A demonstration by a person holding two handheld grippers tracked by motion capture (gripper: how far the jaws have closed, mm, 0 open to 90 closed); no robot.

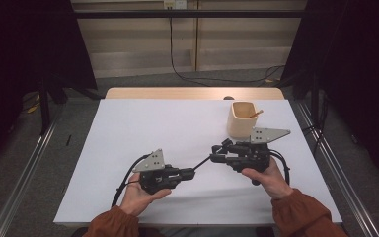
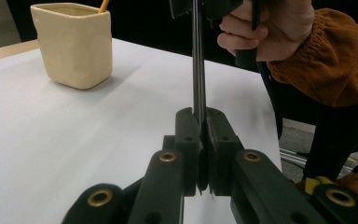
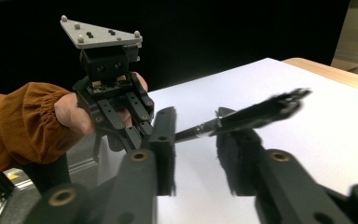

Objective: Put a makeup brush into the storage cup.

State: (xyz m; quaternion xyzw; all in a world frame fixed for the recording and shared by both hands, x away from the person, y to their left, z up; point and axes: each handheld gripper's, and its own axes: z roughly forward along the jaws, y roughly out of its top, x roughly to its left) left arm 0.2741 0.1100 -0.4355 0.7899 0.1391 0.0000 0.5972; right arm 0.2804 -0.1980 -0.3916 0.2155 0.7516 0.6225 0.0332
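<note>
Near the person's edge of the white table [image 1: 143,123], the left gripper [image 1: 191,173] lies in an upturned left hand [image 1: 137,196], its grey three-cornered plate tilted toward the camera and its cable looping down past the wrist. Its jaws are pressed together on one end of a thin black brush [image 1: 202,164]; in the left gripper view the two black pads meet with the brush's shaft [image 2: 198,70] standing between them and running straight up toward the other hand. That brush slants up and to the right across the short gap between the two tools, above the table surface. The right gripper [image 1: 216,152], held in the right hand [image 1: 269,178] just to the right of centre, points left toward the brush's other end. In the right gripper view its jaws stand apart, one on each side of the brush [image 3: 242,119], whose darker, thicker end is blurred, so I cannot tell whether either pad touches it. Behind the right gripper, near the table's far right, a cream square cup [image 1: 241,119] stands upright with a thin wooden stick [image 1: 256,114] leaning out of it. Both forearms wear rust-coloured sleeves [image 1: 303,212]. The left gripper [image 3: 135,121] also appears in the right gripper view, clamped on the brush's thin end.
</note>
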